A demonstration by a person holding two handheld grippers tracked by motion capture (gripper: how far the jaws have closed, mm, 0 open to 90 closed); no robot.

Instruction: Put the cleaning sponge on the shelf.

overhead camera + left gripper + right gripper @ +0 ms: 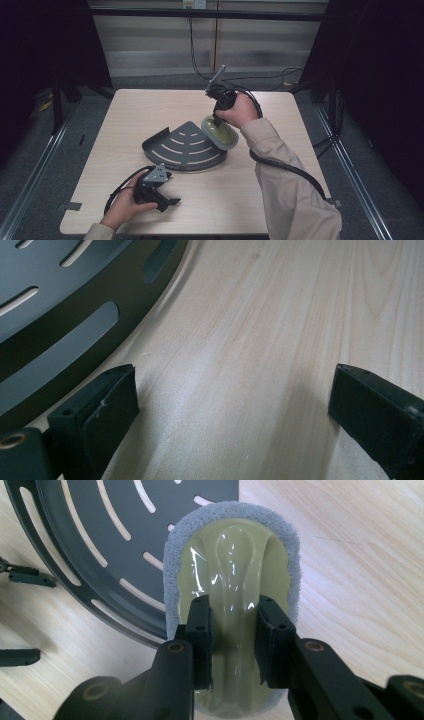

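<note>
Scrubber (232, 560) overhanging rack (187, 145) edge, claw-gripped

A pale wooden table (260, 200) stands on a grey floor (30, 165). Behind the table runs a light panelled wall (260, 45), with black cables (192, 45) hanging down it. A dark rail (210, 14) crosses above, and black curtains (380, 75) hang at both sides.
</note>
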